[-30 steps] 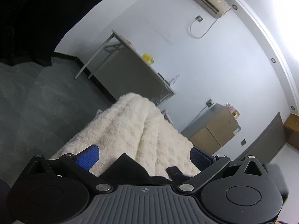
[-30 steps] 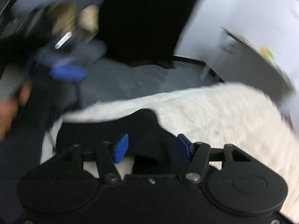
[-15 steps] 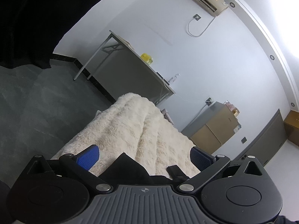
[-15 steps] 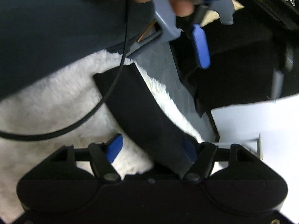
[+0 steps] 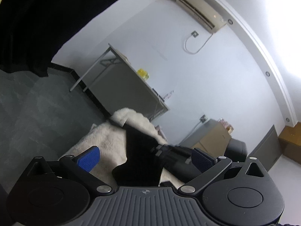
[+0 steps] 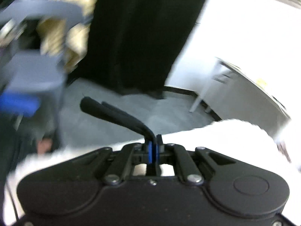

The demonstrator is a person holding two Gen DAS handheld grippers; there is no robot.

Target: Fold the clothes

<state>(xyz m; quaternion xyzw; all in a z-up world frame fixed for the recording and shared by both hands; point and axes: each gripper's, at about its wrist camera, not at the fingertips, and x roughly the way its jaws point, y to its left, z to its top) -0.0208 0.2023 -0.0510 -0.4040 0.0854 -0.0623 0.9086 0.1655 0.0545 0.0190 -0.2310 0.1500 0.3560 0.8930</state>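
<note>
We have our right claw [image 6: 152,151] clamped on the black garment [image 6: 116,115], lifting an edge off the fleecy blanket [image 5: 105,141]; left claw [image 5: 144,157] stands apart. Next, carry the fold across.

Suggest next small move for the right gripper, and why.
Probably carry the pinched edge across the fluffy cream blanket to make the fold. The right gripper is shut on a fold of the black cloth garment, lifted off the blanket, while the left gripper stands open over the rest.
</note>
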